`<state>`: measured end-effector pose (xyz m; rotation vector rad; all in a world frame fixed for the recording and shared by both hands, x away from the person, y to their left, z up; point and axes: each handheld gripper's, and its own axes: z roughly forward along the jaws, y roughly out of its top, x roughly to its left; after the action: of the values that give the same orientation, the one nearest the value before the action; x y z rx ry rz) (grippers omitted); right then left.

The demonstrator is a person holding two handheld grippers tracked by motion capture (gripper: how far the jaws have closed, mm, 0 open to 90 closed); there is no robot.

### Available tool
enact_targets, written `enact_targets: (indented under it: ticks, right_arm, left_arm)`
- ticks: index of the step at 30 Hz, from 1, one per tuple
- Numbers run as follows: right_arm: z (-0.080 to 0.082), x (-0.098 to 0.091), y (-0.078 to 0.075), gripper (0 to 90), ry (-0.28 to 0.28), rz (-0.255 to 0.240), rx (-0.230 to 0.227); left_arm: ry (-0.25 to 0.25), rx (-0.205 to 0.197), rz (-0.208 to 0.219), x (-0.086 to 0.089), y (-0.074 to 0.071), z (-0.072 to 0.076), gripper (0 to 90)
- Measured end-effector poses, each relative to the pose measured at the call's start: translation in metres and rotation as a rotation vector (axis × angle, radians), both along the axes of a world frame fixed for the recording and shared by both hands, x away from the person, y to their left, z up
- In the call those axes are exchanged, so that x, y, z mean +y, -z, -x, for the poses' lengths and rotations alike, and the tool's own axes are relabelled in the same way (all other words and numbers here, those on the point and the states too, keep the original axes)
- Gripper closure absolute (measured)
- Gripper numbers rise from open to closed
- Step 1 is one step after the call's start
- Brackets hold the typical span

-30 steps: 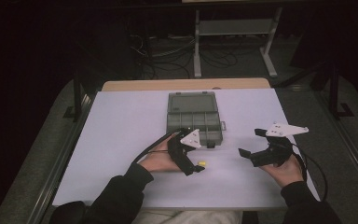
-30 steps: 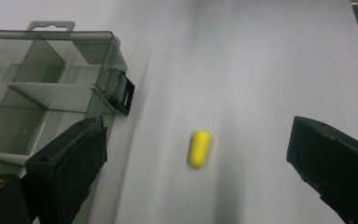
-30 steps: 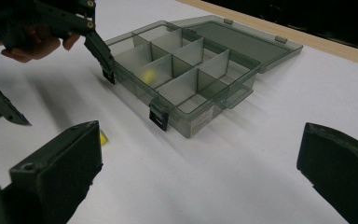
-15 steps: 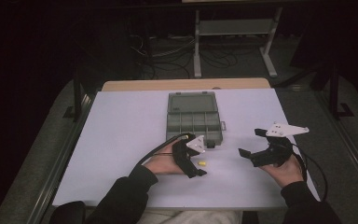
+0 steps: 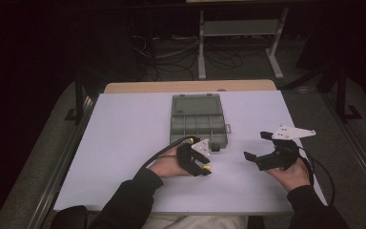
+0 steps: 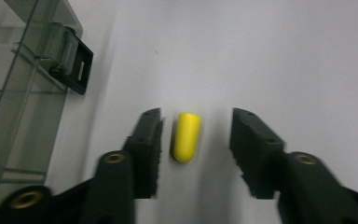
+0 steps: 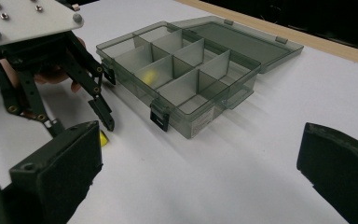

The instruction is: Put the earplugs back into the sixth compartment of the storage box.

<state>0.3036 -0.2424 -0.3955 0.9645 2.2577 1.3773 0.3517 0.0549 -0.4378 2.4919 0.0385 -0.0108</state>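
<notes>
A: Item one, left tool; position?

B: Low over the white tabletop, just in front of the near edge of the box; jaws parted, one on either side of a small yellow plug; nothing gripped; the plug lies flat on the tabletop, closer to one jaw, with a clear gap to the other.

A: Item two, the yellow plug; location?

B: On the tabletop, near the box's black latch, outside every compartment; seen from the right gripper view it peeks out at the tip of the left tool.

A: Item three, the box?

B: Grey, see-through, lid laid open flat behind it; divided into compartments; one compartment holds something yellowish, too blurred to name.

A: Item four, right tool?

B: Held off to the right, well apart from the box and the plug; jaws wide apart; holding nothing.

A: Step in hand?

B: Judged as the pick-up of the plug; tool lined up, grip not yet made.

A: Next move requires?

B: Probably closing the jaws squarely on the plug's sides so it does not roll or squirt out; then a lift over the near wall to a compartment.
</notes>
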Motion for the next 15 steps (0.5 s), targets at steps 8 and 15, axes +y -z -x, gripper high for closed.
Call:
enact_targets:
  ticks: [8,15]
  right_arm:
    - [0.0,0.0,0.0,0.0,0.001,-0.001,-0.001]
    - [0.0,-0.001,-0.001,0.0,0.004,-0.003,-0.005]
  left_arm:
    - [-0.001,-0.006,-0.016,0.002,-0.003,-0.002,81.7]
    - [0.017,0.015,0.037,0.007,-0.025,-0.002,82.2]
